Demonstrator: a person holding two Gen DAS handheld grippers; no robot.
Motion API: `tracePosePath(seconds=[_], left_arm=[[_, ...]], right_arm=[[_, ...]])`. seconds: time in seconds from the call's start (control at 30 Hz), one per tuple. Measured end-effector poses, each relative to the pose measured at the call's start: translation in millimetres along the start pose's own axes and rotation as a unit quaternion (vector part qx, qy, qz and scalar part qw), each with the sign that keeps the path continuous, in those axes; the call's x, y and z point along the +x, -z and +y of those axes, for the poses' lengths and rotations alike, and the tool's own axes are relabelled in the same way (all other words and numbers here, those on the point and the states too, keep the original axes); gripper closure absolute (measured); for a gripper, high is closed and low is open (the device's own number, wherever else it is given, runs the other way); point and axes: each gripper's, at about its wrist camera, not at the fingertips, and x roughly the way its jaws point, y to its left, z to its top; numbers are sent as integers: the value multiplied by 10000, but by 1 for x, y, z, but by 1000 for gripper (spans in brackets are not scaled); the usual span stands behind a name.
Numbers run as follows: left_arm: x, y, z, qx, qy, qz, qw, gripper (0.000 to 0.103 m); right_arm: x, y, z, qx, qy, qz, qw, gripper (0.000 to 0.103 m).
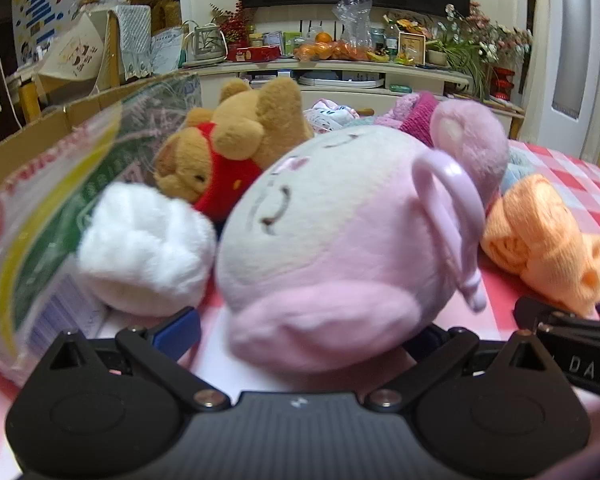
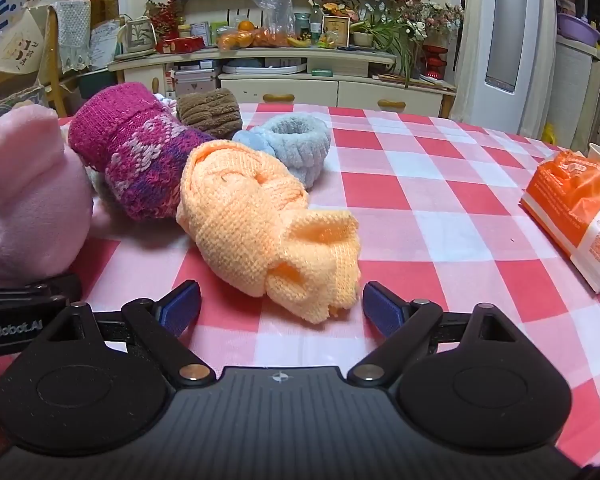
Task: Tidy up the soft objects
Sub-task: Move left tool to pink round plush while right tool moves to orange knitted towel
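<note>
Approach step, nothing lifted: left gripper (image 1: pixel 300 330), spread wide, is bracketing the pink plush (image 1: pixel 340 240) at 12 o'clock; right gripper (image 2: pixel 281 307), equally wide, is facing the orange knit bundle (image 2: pixel 268 224); closing comes next.

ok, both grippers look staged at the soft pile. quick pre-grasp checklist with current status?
1. Left gripper open: ok, jaws stand wide.
2. Pink plush between the left jaws: ok, its lower part sits in the gap; pad contact cannot tell, the right pad is hidden behind it.
3. Right gripper open: ok, both blue pads clear.
4. Orange knit sock lined up with the right gripper: ok, its near end lies between the pads, apart from both.
5. Neighbours clear of the plush: not ok, the white fluffy item presses against its left side.
6. Left gripper's side clearance: not ok, a plastic bag crowds its left.
</note>
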Motion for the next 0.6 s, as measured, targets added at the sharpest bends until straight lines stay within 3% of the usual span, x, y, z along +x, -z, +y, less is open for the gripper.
tracePosePath(seconds=[0.3, 0.6], left_arm=[[-33, 5, 16, 295, 65, -63, 9995, 1], [-71, 4, 42, 287, 55, -214, 9993, 1]], right_arm=[[-30, 8, -6, 214, -108, -157, 9996, 0], [-62, 10, 3, 134, -234, -449, 9986, 0]])
